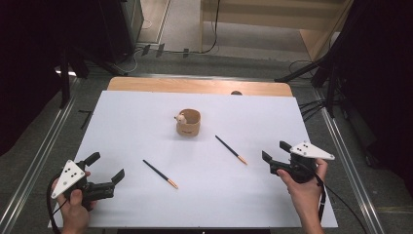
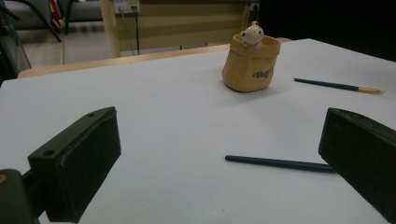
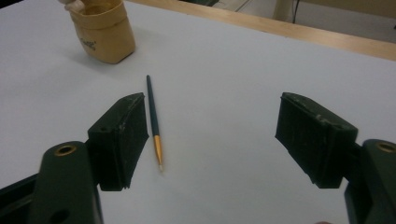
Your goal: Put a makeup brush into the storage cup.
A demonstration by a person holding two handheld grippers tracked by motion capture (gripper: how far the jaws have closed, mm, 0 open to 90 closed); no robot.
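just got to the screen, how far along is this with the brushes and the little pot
Nothing looks done: both brushes, the left brush and the right brush, lie on the table, and none stands in the pot. In hand: nothing, with left tongs and right tongs open and empty. Both pick-ups remain.

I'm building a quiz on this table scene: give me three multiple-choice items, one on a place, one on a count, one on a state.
1. Where does the tan holder stand?
A. mid-table, toward the far edge
B. at the near left corner
C. on the floor

2. How many dark paintbrushes lie on the white sheet?
A. one
B. two
C. four

3. How is the right tool?
A. shut on a brush
B. open, holding nothing
C. inside the holder

Answers:
1 A: it sits centred beyond both brushes.
2 B: the left brush and the right brush lie apart on the sheet.
3 B: in the right gripper view its jaws stand apart with bare sheet between.
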